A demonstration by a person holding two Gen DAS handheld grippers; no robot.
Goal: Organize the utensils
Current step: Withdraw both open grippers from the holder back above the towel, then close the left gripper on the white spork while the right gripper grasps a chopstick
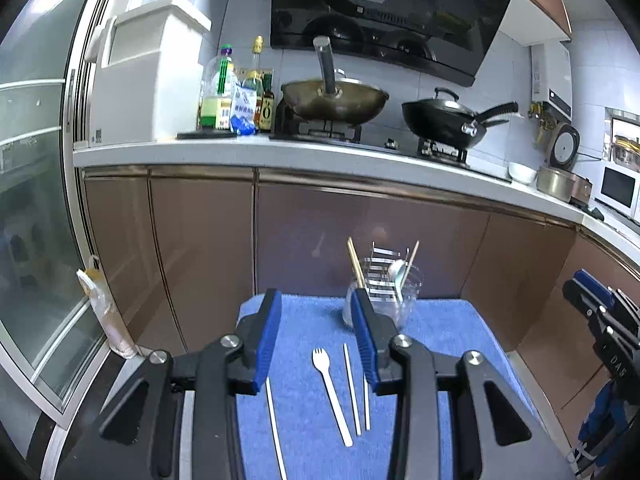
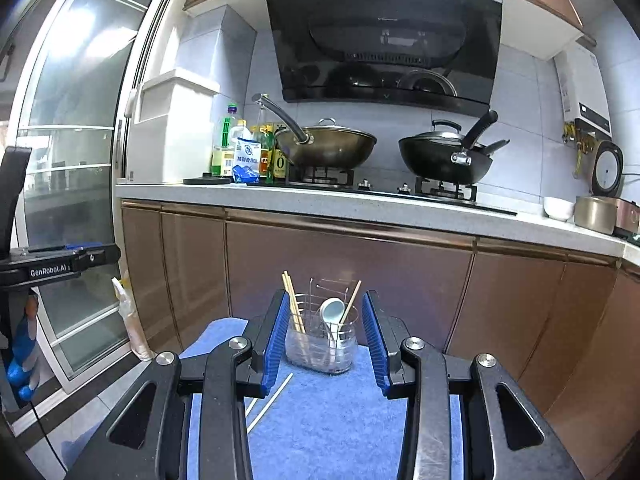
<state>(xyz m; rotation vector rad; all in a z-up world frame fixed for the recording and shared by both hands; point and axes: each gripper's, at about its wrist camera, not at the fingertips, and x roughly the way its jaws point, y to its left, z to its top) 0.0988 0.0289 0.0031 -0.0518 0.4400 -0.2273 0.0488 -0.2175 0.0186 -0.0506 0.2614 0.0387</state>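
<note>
Brass-coloured wok (image 2: 326,146) w/ lid on left burner, black wok (image 2: 444,158) w/ lid on right. Oil bottles (image 2: 228,140) & salt bag (image 2: 246,160) just left of stove. Range hood (image 2: 384,36) above. White bowl (image 2: 558,208) near rice cooker (image 2: 608,172).

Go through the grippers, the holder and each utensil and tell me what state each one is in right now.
left gripper: jaws open, empty
right gripper: jaws open, empty
clear holder: upright on the blue mat
wooden chopsticks: standing in holder
spoon: standing in holder, bowl up
white fork: lying flat on mat
white chopsticks: lying loose on mat
</note>
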